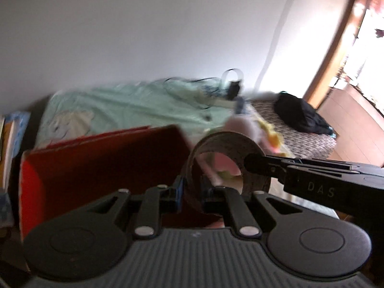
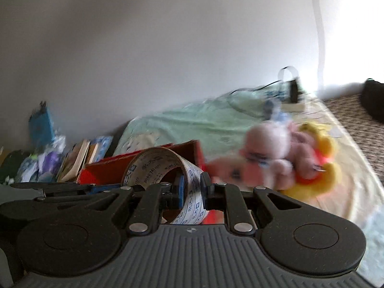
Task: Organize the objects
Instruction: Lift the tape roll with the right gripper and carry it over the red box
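Observation:
A roll of printed packing tape (image 1: 225, 141) hangs in the air, gripped from two sides. My left gripper (image 1: 192, 192) is shut on the roll's near wall. My right gripper (image 1: 249, 165) reaches in from the right and pinches the opposite wall. In the right wrist view the tape roll (image 2: 153, 160) stands on edge, with the right gripper (image 2: 192, 189) shut on its band; the left gripper (image 2: 120, 187) comes in from the left. An open red box (image 1: 96, 168) sits just behind and below the roll, also visible as the red box (image 2: 108, 168).
Pink and yellow plush toys (image 2: 288, 158) lie on the bed's pale green sheet (image 1: 132, 105). A black bag (image 1: 297, 115) rests on the patterned mattress at the right. Books (image 2: 76, 160) and clutter line the left side. A white wall is behind.

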